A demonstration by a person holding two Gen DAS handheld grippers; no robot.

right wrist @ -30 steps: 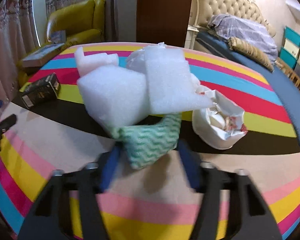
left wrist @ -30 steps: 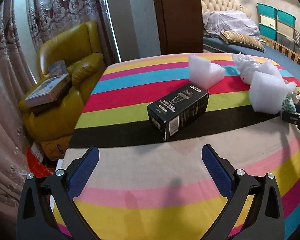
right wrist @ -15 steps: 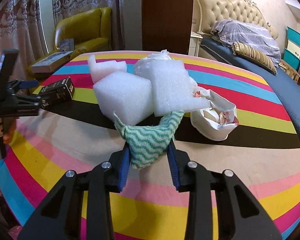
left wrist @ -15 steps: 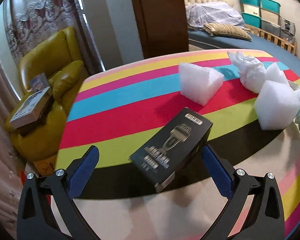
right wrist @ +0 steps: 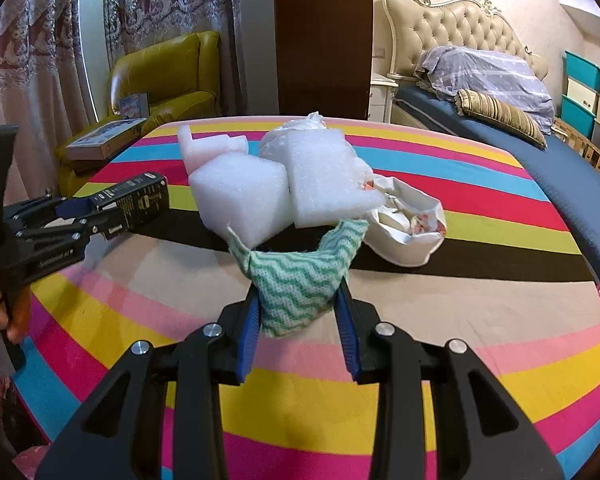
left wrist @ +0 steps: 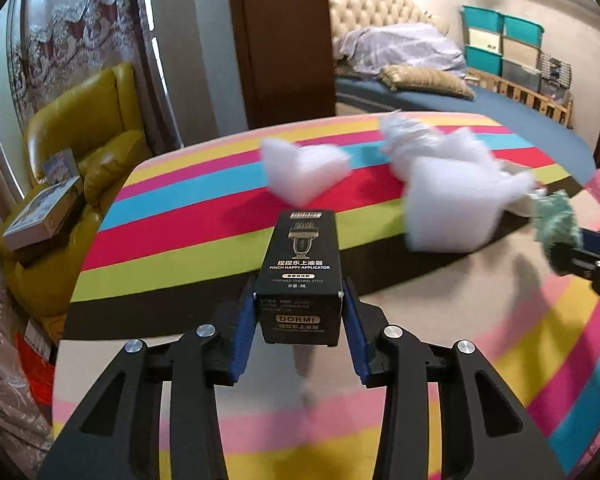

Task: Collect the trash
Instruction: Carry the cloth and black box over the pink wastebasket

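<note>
Black applicator box (left wrist: 300,264), loose on the striped bench (left wrist: 204,240) a moment ago, now sits between the closing left tongs (left wrist: 299,316), while the right tongs (right wrist: 298,312) pinch the green-and-white cloth (right wrist: 296,280); 2 trash items look secured.

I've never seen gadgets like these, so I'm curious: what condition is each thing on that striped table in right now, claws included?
Left claw: closing on the black box, pads at its sides.
Black box: between the left claw's pads, one end pointing away.
Right claw: clamped on the green cloth.
Green cloth: bunched, pinched from both sides.
Foam blocks: piled loose on the table.
White paper bag: crumpled, open-topped, stuffed.
Table: covered in stripes.
</note>
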